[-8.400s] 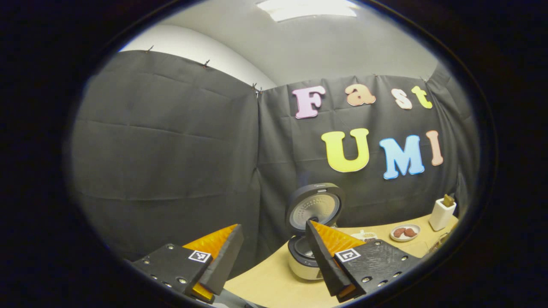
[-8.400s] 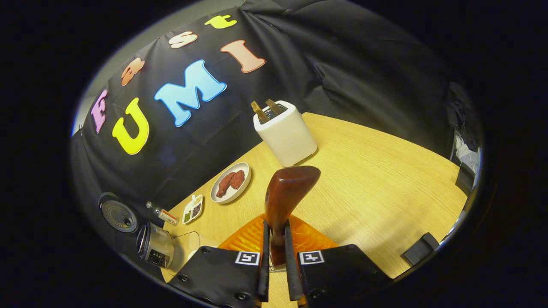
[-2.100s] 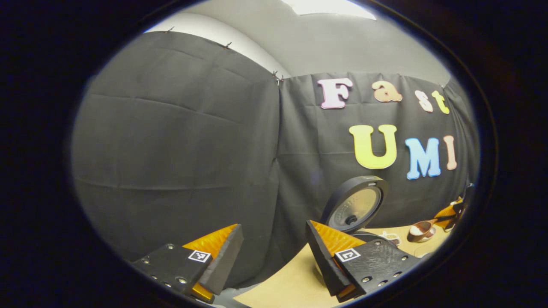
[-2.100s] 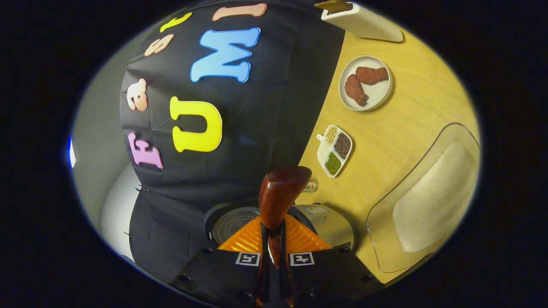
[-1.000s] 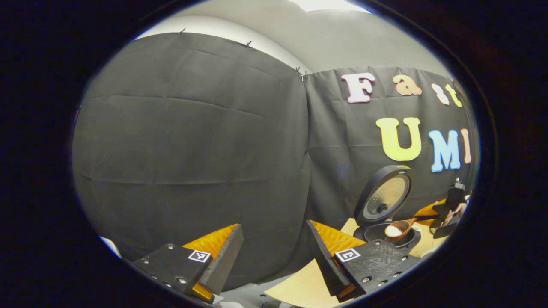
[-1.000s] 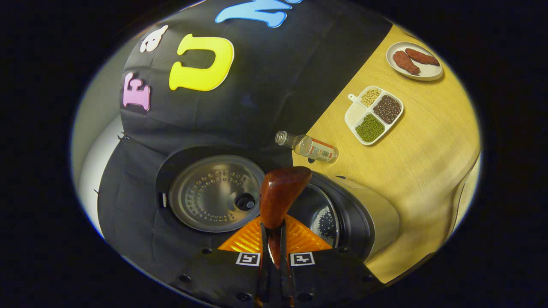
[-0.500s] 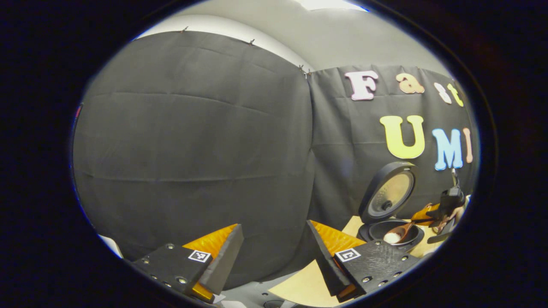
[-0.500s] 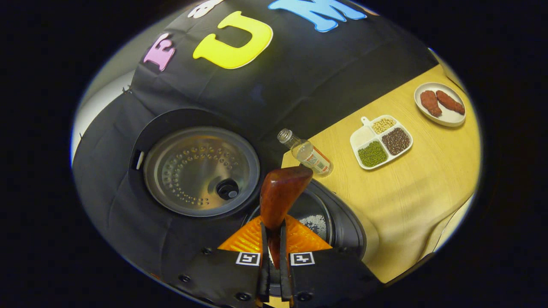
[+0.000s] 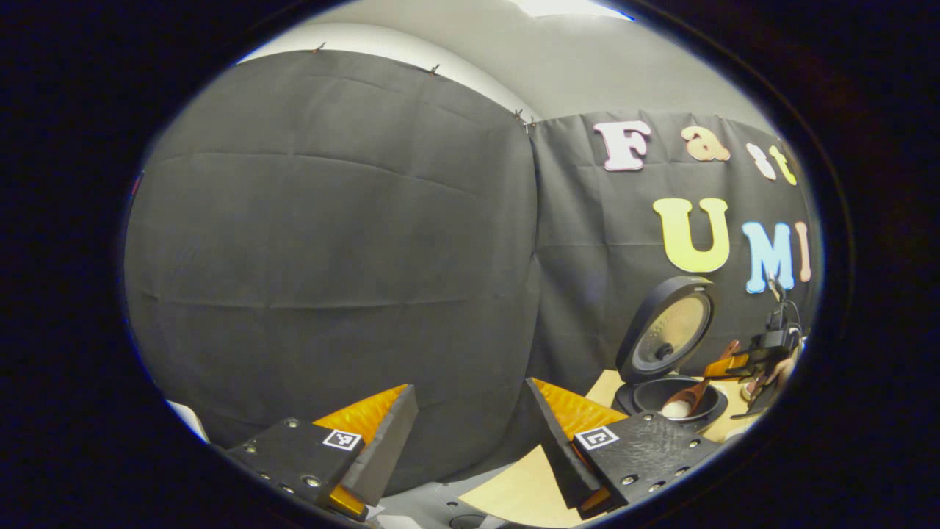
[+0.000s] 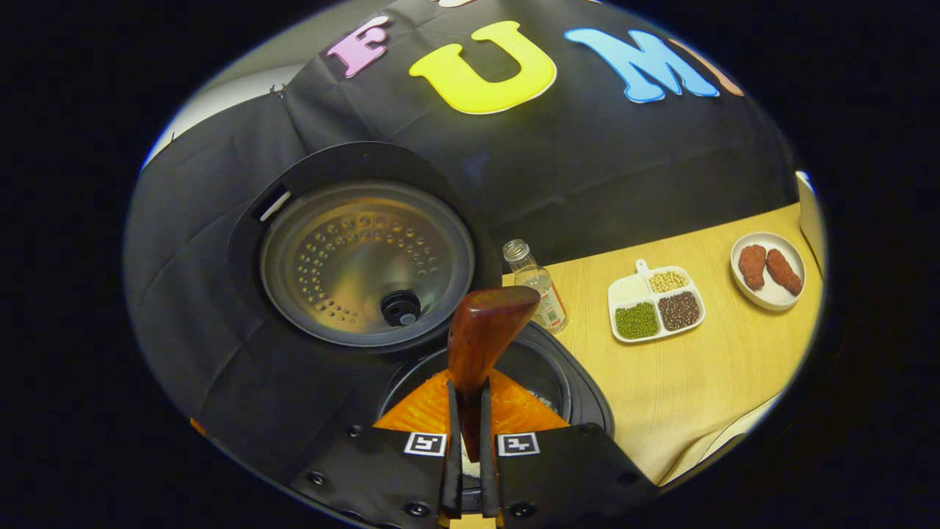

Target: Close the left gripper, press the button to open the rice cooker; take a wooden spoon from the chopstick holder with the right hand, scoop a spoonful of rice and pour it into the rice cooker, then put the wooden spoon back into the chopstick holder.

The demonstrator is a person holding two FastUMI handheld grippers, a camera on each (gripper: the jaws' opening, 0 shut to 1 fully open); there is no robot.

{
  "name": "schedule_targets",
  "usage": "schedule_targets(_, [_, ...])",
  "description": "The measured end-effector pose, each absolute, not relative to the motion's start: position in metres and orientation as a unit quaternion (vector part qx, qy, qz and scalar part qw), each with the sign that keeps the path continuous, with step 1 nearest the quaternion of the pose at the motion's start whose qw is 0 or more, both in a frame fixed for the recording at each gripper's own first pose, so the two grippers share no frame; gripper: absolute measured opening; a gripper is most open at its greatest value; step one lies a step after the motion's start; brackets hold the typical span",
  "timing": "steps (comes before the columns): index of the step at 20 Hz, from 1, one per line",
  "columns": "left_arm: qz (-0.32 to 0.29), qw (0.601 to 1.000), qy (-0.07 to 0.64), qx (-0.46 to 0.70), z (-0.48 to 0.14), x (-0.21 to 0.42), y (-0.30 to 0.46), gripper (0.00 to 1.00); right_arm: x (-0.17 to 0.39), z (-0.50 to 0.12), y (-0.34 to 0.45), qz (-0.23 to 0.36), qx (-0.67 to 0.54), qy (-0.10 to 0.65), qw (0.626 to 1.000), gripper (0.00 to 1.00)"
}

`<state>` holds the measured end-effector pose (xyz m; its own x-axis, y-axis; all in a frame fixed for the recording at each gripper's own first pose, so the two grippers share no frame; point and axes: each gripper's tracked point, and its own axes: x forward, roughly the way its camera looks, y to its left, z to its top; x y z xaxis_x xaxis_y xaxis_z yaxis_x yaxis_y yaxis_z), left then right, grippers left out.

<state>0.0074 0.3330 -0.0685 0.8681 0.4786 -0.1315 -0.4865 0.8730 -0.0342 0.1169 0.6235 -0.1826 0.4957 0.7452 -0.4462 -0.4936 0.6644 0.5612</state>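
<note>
The rice cooker stands open at the table's left end, its lid tipped up against the wall. In the left gripper view the wooden spoon slants down into the pot with white rice in its bowl, held by my right gripper. In the right gripper view my right gripper is shut on the spoon's handle, above the pot's rim and below the lid. My left gripper is open with nothing between its fingers, well left of the cooker.
A small clear bottle stands right behind the cooker. Farther right on the wooden table lie a white divided dish of beans and a white plate with two brown pieces.
My right gripper has turned and tipped the spoon's bowl lower into the pot. The left gripper has barely moved.
</note>
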Motion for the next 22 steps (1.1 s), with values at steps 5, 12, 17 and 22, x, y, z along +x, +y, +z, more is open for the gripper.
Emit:
schedule_targets(5, [0.251, 0.966, 0.059, -0.036, -0.071, 0.009, 0.333, 0.89, 0.115, -0.175, 0.630, 0.384, 0.103, 0.300, 0.867, 0.11])
schedule_targets(12, [0.252, 0.965, 0.059, -0.038, -0.072, 0.005, 0.335, 0.88, 0.113, -0.160, 0.635, 0.399, -0.025, 0.217, 0.891, 0.11])
schedule_targets(17, [0.254, 0.965, 0.059, -0.043, -0.073, 0.006, 0.335, 0.90, 0.106, -0.150, 0.636, 0.413, -0.126, 0.138, 0.892, 0.11])
schedule_targets(22, [0.256, 0.964, 0.059, -0.045, -0.075, 0.005, 0.334, 0.89, 0.095, -0.152, 0.641, 0.423, -0.218, 0.065, 0.877, 0.12])
